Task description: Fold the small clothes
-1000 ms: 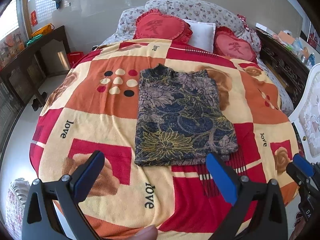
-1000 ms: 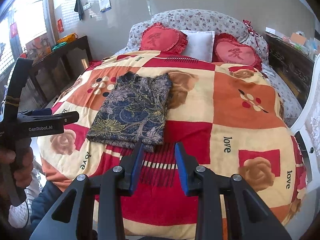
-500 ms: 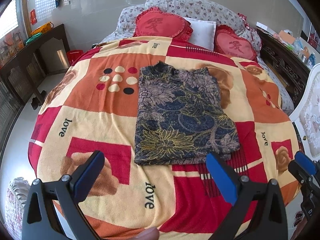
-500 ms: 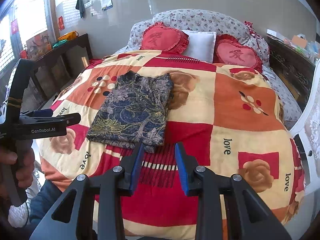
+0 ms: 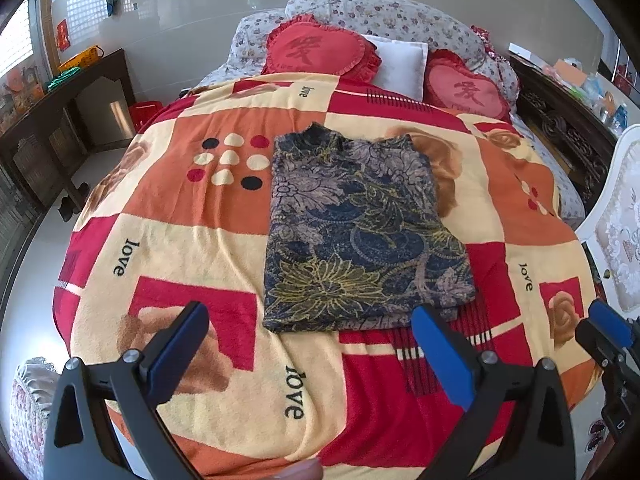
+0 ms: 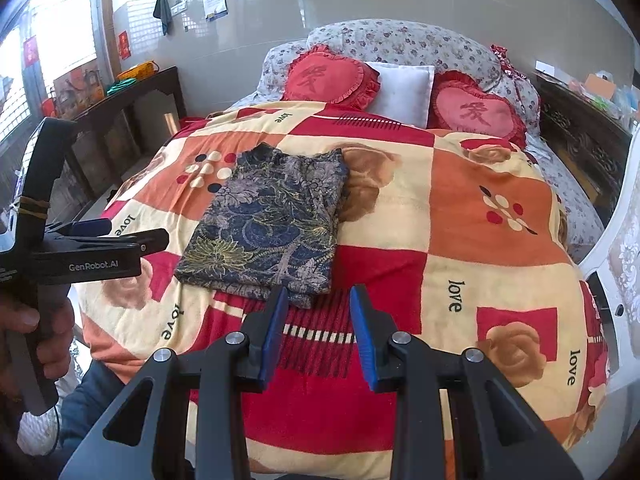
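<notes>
A dark floral garment (image 5: 360, 236) lies folded into a rectangle on the patchwork blanket (image 5: 192, 240), collar end toward the pillows. It also shows in the right wrist view (image 6: 272, 228). My left gripper (image 5: 308, 320) is wide open and empty, above the blanket just short of the garment's near edge. My right gripper (image 6: 320, 308) is open a narrower gap and empty, near the garment's near right corner. The left gripper shows from the side in the right wrist view (image 6: 132, 236), and the right gripper's tip shows in the left wrist view (image 5: 608, 324).
Two red heart cushions (image 5: 316, 54) and a white pillow (image 5: 400, 64) lie at the bed's head. A dark wooden cabinet (image 5: 60, 128) stands left of the bed. A carved dark sideboard (image 6: 580, 140) and a white chair (image 5: 616, 224) stand to the right.
Both grippers have drifted slightly back from the bed; the garment has not moved and both stay open.
</notes>
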A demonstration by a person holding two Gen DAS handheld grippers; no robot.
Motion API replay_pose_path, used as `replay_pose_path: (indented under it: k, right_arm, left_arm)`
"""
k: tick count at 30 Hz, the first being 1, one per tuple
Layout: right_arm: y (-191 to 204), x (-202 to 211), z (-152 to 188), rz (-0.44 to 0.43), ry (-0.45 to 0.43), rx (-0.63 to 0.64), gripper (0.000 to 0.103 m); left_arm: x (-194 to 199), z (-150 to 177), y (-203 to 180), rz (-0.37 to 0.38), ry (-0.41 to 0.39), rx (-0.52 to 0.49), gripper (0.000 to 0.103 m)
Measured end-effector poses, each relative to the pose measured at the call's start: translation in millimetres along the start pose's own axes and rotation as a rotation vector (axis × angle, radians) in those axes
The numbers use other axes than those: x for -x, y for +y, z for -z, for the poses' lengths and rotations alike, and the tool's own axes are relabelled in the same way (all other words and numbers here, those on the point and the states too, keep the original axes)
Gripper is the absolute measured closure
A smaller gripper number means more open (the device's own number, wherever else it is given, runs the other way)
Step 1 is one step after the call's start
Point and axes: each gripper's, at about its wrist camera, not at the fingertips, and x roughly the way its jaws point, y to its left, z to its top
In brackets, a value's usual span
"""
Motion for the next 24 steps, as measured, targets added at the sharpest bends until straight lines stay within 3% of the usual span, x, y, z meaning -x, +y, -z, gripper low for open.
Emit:
replay_pose_path:
  k: [24]
  right_arm:
    - [4,-5,-1,0.0,0.014,-0.011,0.099]
  left_arm:
    - [-12,3,-3,0.009,0.014,-0.002,0.0]
